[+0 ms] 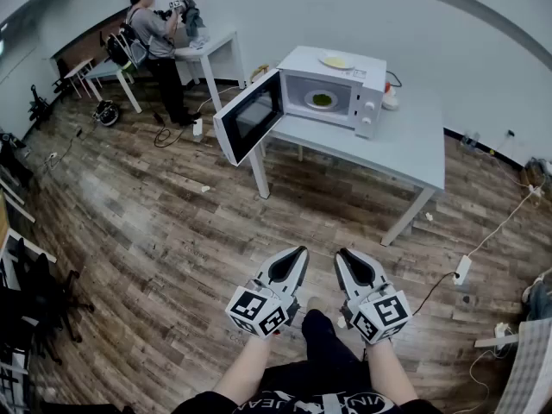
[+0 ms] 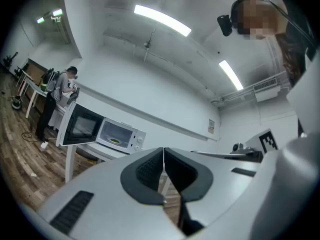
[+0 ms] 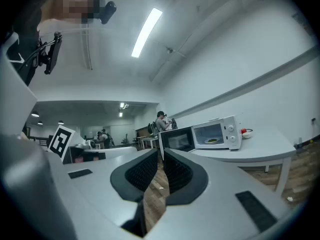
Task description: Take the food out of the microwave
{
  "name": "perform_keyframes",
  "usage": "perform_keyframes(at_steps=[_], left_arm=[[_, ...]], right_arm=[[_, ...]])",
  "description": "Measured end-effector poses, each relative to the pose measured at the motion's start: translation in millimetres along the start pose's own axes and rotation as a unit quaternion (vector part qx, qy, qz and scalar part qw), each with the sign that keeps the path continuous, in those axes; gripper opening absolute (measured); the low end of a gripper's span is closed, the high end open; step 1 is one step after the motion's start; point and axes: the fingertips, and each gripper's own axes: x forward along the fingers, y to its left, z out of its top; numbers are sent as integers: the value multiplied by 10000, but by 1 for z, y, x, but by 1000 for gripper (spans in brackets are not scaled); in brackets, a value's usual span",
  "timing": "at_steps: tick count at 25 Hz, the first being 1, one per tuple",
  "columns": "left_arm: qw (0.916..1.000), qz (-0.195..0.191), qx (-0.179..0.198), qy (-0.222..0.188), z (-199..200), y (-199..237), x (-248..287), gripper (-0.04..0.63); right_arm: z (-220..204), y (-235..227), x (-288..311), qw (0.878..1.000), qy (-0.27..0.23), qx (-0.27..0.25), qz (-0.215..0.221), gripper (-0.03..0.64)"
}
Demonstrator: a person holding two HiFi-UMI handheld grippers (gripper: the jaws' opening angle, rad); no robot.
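I am holding left gripper (image 1: 297, 252) and right gripper (image 1: 341, 254) closed, empty, well back, and advising opening one before reaching the plate (image 1: 322, 99) in the microwave (image 1: 373, 83) (door (image 1: 250, 119) standing open).

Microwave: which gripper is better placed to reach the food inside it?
Probably the right gripper. Both are far from the microwave, but its open door juts out on the left, across the path of the left gripper. The food lies clear from the right.
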Motion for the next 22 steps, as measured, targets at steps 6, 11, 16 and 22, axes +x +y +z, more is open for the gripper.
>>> perform_keyframes(at_steps=[6, 11, 16, 22], left_arm=[[10000, 69, 22, 58, 3, 35, 42, 12], [9998, 176, 11, 90, 9, 67, 76, 12], [9998, 200, -35, 90, 12, 93, 113, 12], [9996, 236, -64, 149, 8, 120, 151, 12]], right_arm=[[-4, -39, 46, 10000, 69, 31, 15, 55], [-1, -63, 88, 9998, 122, 64, 120, 55], [0, -93, 122, 9997, 179, 77, 168, 55], [-3, -125, 156, 9993, 197, 148, 286, 55]])
